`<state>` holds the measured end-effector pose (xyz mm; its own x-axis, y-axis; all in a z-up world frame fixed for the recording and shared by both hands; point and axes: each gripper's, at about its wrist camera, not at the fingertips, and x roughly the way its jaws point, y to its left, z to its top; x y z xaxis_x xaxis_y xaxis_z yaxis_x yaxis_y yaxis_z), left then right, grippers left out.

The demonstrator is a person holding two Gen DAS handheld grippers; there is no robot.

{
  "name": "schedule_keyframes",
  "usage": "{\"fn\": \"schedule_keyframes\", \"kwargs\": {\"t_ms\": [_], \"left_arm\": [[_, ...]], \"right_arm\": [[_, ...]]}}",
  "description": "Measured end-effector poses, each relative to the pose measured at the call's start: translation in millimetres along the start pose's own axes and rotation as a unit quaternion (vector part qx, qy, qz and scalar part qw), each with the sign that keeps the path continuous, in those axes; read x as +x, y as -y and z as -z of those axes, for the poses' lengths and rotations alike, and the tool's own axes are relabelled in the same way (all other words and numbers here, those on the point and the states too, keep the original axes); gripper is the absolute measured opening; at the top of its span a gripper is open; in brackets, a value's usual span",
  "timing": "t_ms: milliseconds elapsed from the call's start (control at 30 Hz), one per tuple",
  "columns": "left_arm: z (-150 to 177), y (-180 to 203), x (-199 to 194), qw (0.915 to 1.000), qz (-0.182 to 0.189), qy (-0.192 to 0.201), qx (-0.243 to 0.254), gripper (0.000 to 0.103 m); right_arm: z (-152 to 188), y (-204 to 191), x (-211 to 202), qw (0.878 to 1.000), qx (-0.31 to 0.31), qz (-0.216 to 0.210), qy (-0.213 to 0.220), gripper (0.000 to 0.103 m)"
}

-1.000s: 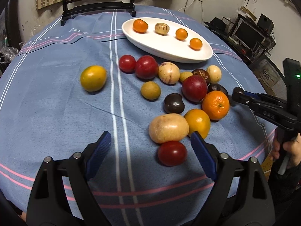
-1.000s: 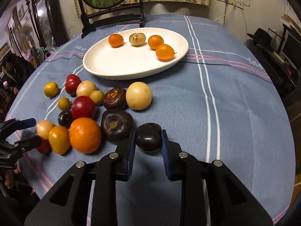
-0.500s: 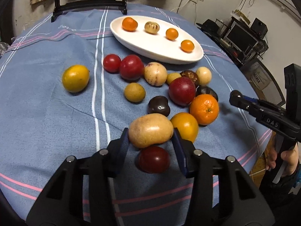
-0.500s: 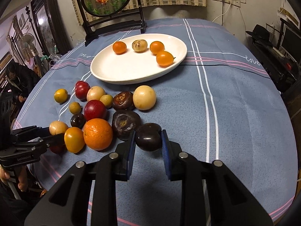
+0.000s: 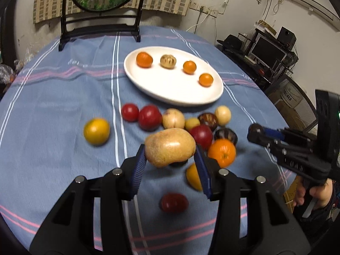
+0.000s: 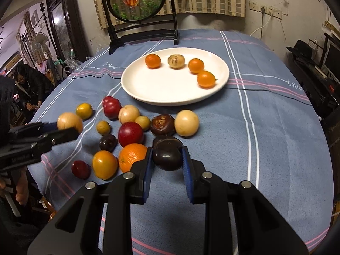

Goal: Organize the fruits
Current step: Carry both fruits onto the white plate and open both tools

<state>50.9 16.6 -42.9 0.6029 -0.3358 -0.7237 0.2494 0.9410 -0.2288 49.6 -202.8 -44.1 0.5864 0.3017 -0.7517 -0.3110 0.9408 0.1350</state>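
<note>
My left gripper (image 5: 170,165) is shut on a large tan fruit (image 5: 170,146) and holds it clear of the cloth. In the right wrist view my right gripper (image 6: 166,163) is shut on a dark purple fruit (image 6: 167,157), also lifted. Each gripper shows in the other's view: the right gripper (image 5: 256,130) with its dark fruit, the left gripper (image 6: 63,130) with the tan fruit (image 6: 69,121). A white oval plate (image 5: 170,89) at the back carries several small fruits. Loose red, yellow, orange and dark fruits (image 6: 129,133) lie clustered in front of it.
A blue striped cloth (image 5: 53,148) covers the round table. A dark wooden stand with a round fish picture (image 6: 138,6) sits at the far edge. A person (image 6: 29,85) sits beyond the table's left side; a monitor and shelves (image 5: 269,51) stand to the right.
My left gripper closed on the tan fruit and raised it off the cloth. The right gripper rose a little with the dark fruit still held.
</note>
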Motion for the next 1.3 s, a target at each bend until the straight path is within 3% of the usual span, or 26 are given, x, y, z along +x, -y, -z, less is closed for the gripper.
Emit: {"fn": "schedule_keyframes", "kwargs": {"t_ms": [233,400,533,733,867,933,1000,1167,1300], "left_arm": [[-46,-6,17,0.9998,-0.011,0.006,0.015,0.046],[-97,-20,50,0.9995,-0.026,0.0,0.016,0.047],[-142,-40,102,0.9987,-0.031,-0.039,-0.014,0.047],[-160,-51,149,0.9957,-0.032,-0.076,-0.042,0.047],[-165,-53,160,0.9952,-0.028,-0.082,-0.044,0.047],[-169,-52,162,0.9951,-0.031,-0.083,-0.043,0.049],[-173,-49,152,0.9969,-0.033,-0.059,-0.04,0.072],[-174,-37,100,0.9992,-0.029,-0.005,-0.027,0.073],[-150,-25,50,0.9993,-0.021,0.028,-0.014,0.081]], "right_arm": [[-23,-3,9,1.0,-0.005,-0.004,0.001,0.027],[-67,-11,33,0.999,-0.032,-0.005,0.004,0.027],[-114,-13,76,0.999,-0.05,-0.004,0.002,0.027],[-150,0,141,0.998,-0.046,0.01,-0.039,0.027],[-156,6,158,0.998,-0.034,0.005,-0.048,0.027],[-158,4,164,0.998,-0.033,0.011,-0.057,0.035],[-160,4,163,0.998,-0.032,0.026,-0.05,0.054],[-158,4,129,0.999,-0.032,0.028,-0.031,0.054],[-132,6,81,1.0,-0.016,0.014,-0.015,0.056]]}}
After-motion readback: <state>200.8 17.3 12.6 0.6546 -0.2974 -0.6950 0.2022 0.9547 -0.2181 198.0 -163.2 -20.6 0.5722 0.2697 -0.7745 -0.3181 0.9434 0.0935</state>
